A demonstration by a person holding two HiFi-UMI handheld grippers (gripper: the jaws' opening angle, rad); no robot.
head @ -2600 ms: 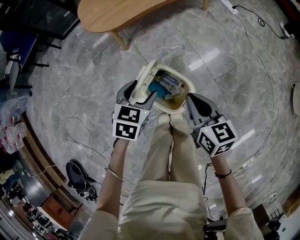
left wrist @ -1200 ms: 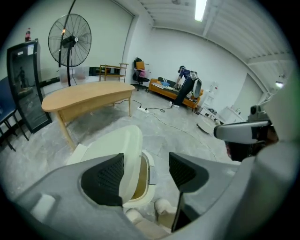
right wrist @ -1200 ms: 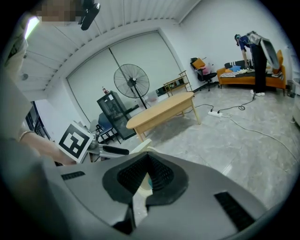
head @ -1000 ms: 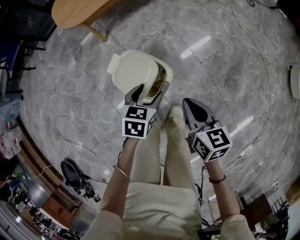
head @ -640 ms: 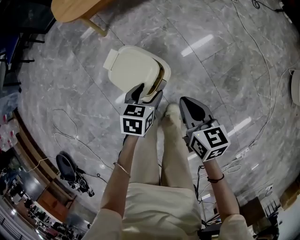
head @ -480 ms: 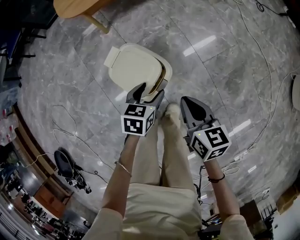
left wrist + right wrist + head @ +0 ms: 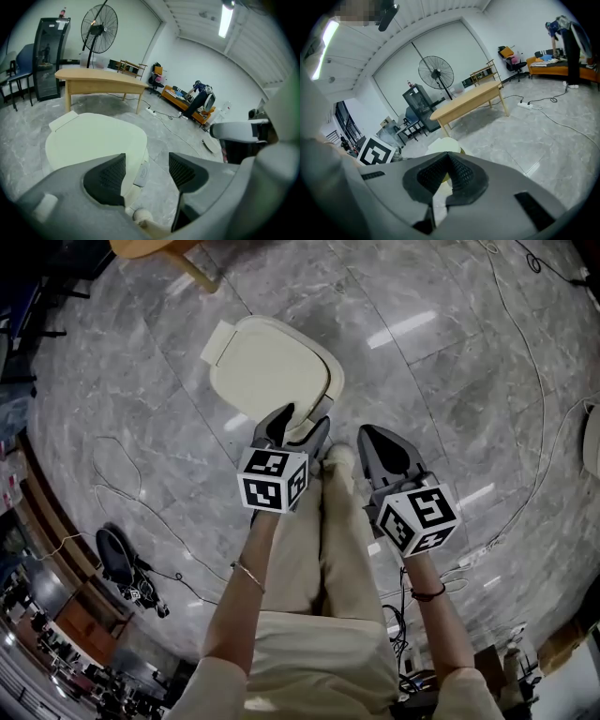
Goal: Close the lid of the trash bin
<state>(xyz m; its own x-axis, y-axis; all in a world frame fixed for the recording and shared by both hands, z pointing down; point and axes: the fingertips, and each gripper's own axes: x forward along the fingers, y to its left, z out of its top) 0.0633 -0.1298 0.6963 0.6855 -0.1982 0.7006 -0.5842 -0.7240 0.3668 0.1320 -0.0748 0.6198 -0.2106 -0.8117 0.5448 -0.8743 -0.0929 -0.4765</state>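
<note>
The cream trash bin [image 7: 272, 367] stands on the grey marble floor with its lid [image 7: 93, 138] lying down flat on top. My left gripper [image 7: 298, 418] hovers at the bin's near edge, open, with nothing between its jaws. In the left gripper view the left gripper [image 7: 146, 164] straddles the lid's front corner above the grey latch tab [image 7: 141, 174]. My right gripper [image 7: 377, 440] hangs to the right of the bin, apart from it. It is shut and empty. In the right gripper view only a strip of the bin [image 7: 446, 143] shows behind the right gripper [image 7: 449, 155].
A light wooden table [image 7: 101, 77] stands beyond the bin, with a standing fan [image 7: 97, 29] and a black cabinet [image 7: 50, 56] behind it. Cables [image 7: 536, 362] trail over the floor at right. The person's legs and shoes [image 7: 330, 460] are directly below the grippers.
The lid, upright with the bin's contents showing 2.6 s ago, has swung down flat over the bin. The left gripper followed it to the front edge. The right gripper stayed shut alongside.
</note>
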